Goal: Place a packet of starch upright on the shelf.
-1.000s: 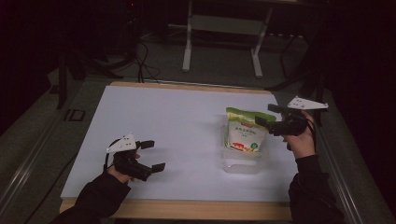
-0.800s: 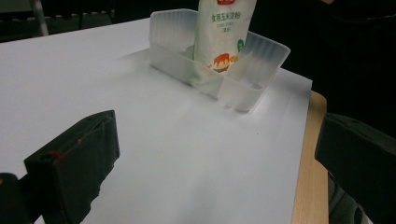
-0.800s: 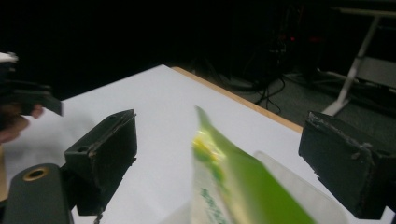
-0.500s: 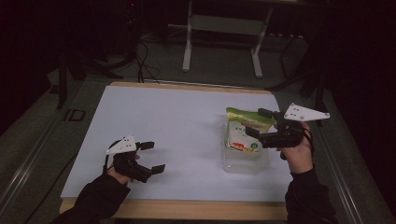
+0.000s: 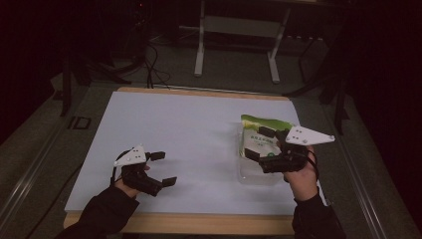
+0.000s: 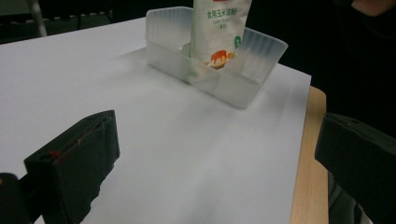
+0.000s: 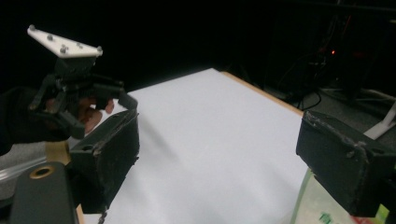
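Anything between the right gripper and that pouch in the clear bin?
Nothing visible. The right gripper hangs open right at the pouch, which stands upright in the clear bin. The left gripper is across the table, well away.

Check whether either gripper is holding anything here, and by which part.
Nothing is held. The left gripper rests open over bare white table; the right gripper is open beside the green-topped white pouch standing in the clear plastic tray.

Top of the pouch (image 6: pixel 219 32) cut off by the frame edge, its small print too blurred to read
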Demonstrator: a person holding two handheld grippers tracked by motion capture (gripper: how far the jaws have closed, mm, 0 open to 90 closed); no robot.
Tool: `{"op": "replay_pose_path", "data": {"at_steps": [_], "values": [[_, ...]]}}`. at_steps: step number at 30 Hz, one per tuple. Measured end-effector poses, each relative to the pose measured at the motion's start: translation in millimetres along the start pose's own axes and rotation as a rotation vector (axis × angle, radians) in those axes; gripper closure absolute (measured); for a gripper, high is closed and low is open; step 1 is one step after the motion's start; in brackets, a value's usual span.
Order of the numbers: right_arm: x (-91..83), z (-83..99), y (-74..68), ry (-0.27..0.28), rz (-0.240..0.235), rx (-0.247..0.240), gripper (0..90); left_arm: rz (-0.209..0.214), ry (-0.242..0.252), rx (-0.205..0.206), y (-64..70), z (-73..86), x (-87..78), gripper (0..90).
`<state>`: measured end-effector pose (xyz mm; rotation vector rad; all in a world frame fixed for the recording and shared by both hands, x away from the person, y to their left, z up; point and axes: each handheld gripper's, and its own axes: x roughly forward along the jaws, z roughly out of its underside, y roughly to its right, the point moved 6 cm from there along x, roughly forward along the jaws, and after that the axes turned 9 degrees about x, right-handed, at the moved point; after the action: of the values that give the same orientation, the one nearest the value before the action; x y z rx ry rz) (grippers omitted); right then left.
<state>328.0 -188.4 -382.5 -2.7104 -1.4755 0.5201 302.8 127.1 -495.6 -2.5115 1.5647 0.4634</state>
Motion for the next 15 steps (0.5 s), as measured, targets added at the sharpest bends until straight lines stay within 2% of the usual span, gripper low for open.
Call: {"op": "replay_pose_path", "data": {"at_steps": [5,6,15], "values": [[2.9,10.0,-5.1,-0.004,-0.005,0.010,12.1,-0.003,-0.005,0.013,0.5,1.0,0.1,0.5],[5.6,16.7,-8.0,-0.008,-0.016,0.021,11.9,-0.002,-0.004,0.015,1.1,1.0,0.7,0.5],[18.4,44.0,-13.7,-0.031,-0.018,0.038,11.7,0.002,-0.006,0.029,2.4,1.1,0.6,0.5]]}}
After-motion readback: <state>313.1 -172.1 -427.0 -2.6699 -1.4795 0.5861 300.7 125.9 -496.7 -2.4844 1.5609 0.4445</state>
